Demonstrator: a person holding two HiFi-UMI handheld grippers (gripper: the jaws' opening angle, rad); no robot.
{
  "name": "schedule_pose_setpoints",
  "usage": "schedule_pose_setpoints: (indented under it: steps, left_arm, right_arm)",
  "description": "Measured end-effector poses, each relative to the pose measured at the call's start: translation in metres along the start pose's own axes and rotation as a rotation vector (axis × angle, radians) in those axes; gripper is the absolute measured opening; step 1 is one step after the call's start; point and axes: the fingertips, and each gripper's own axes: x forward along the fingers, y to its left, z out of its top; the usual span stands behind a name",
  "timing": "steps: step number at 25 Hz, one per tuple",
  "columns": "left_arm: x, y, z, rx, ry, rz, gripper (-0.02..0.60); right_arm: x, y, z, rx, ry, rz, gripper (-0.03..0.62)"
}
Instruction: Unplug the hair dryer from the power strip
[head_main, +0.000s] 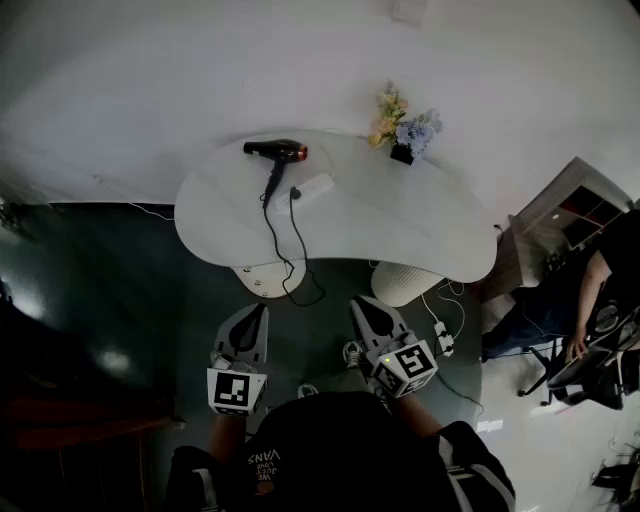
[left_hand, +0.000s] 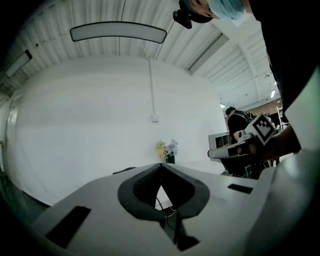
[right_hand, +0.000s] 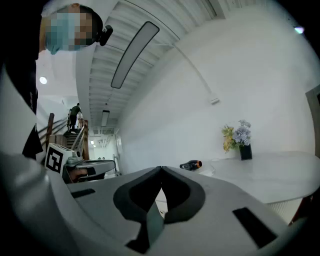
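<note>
Head view: the left tongs (head_main: 262, 308) and right tongs (head_main: 358, 302) are both clenched on nothing. They are held level near the person's body, over the floor and well short of the white table (head_main: 420, 235). The hair dryer (head_main: 275, 151) lies on its side toward the table's far left. Its black cord (head_main: 271, 212) drops over the near edge (looping below) and climbs back to a plug at the end of the white power strip (head_main: 316, 186), near the dryer. Flowers (head_main: 405, 128) stand at the far edge.

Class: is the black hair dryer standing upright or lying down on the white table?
Lying down: the black hair dryer rests flat on the white table.
</note>
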Motion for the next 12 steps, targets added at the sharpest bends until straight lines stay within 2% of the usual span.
schedule_pose_setpoints:
  steps: [3, 12]
  left_arm:
    - [-0.012, 0.004, -0.017, 0.008, 0.017, 0.002, 0.018]
    - [-0.016, -0.001, -0.023, 0.024, 0.025, -0.003, 0.018]
  right_arm:
    - [-0.001, 0.009, -0.005, 0.003, -0.012, 0.018, 0.041]
    - [-0.003, 0.008, -0.006, 0.024, -0.026, 0.02, 0.046]
